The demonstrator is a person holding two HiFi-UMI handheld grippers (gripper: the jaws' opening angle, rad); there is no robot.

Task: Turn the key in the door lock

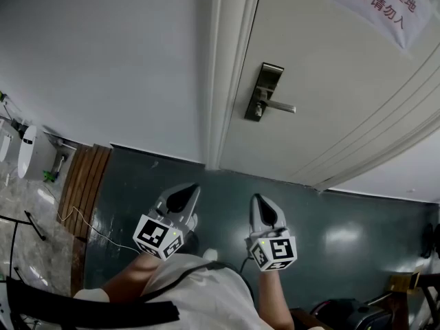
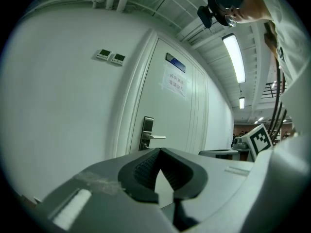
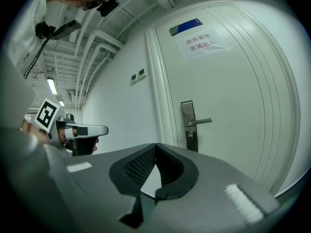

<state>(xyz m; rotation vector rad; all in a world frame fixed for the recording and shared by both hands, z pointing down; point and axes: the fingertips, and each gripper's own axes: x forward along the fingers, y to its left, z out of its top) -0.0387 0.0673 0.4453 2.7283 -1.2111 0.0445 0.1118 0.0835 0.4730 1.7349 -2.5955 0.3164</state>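
Far from the door lock (image 1: 263, 91), the left gripper (image 1: 183, 198) and the right gripper (image 1: 267, 213) are both shut tight. Each one holds nothing and touches nothing.

A paper notice (image 1: 382, 5) carries red print, with a blue plate (image 3: 185, 26) above it. Two wall panels (image 2: 111, 57) sit side by side. A cable (image 1: 89, 225) crosses wooden slats (image 1: 84, 184).

Dim, cool light; fisheye-warped edges, glare on floor (image 1: 344, 236).
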